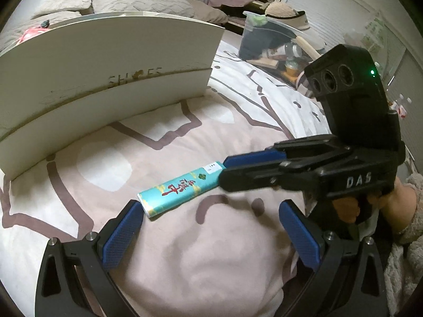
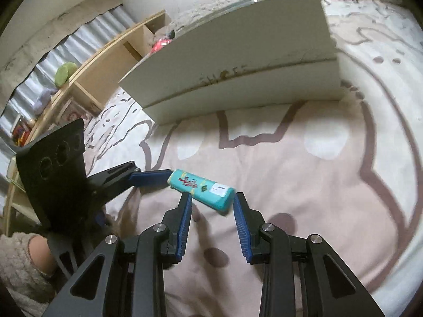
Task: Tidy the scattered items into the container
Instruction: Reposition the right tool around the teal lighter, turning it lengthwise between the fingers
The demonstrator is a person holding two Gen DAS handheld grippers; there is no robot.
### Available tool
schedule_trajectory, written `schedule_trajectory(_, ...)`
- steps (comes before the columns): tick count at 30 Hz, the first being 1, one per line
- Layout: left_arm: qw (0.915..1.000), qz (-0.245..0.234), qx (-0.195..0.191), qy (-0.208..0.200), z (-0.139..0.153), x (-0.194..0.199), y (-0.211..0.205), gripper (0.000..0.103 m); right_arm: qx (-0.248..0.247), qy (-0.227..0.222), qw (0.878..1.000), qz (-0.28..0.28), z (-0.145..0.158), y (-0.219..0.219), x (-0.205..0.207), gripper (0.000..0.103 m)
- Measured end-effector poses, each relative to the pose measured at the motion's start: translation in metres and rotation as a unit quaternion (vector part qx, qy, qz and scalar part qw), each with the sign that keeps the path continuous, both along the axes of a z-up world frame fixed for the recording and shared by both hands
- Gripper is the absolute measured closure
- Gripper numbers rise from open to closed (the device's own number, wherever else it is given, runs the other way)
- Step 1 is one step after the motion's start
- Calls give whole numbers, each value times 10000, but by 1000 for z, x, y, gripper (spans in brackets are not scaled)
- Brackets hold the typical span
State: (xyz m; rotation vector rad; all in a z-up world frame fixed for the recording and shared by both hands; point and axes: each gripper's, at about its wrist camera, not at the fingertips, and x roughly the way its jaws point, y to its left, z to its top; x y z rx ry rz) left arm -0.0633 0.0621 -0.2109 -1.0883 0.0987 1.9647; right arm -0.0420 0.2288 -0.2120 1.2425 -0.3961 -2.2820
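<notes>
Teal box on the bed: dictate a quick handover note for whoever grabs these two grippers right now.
Right gripper: pads on either side of the labelled end of the teal box, apparently pinching it.
Left gripper: wide open and empty, one finger at the box's other end.
Things: the teal box lies low on the bedspread. The white shoe box stands behind it, and its inside is out of view.
Done: the box is reached, not yet put away.
Left: lift it over the shoe box wall and release it inside.
</notes>
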Motion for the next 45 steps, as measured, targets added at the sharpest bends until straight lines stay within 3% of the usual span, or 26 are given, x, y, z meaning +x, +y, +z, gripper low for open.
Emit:
schedule_trajectory(4, 9997, 186, -131, 14, 2, 6, -18, 0, 689, 443, 9963, 253, 9, -1, 0, 70)
schedule_trajectory(9, 9971, 505, -533, 178, 1, -1, -25, 0, 1047, 625, 9901, 700, 12, -11, -11, 70)
schedule_trajectory(14, 9913, 853, -933, 373, -3, -10, -37, 0, 1010, 536, 9896, 876, 4, -22, -23, 70)
schedule_trajectory(19, 9870, 1217, -1015, 283, -8, -22, -52, 0, 903, 413, 9884, 1147, -2, -35, -15, 70)
schedule_trajectory(27, 9814, 1225, -1348, 609, -12, -23, -42, 0, 856, 343, 9848, 1470, -1, -47, 7, 70)
schedule_trajectory(37, 9815, 1290, -1302, 554, -9, -23, -41, 0, 1199, 566, 9828, 1284, -2, -55, 12, 70)
schedule_trajectory(45, 9793, 1522, -1254, 467, -1, -21, -52, 0, 1774, 788, 9767, 915, -3, -77, 6, 70)
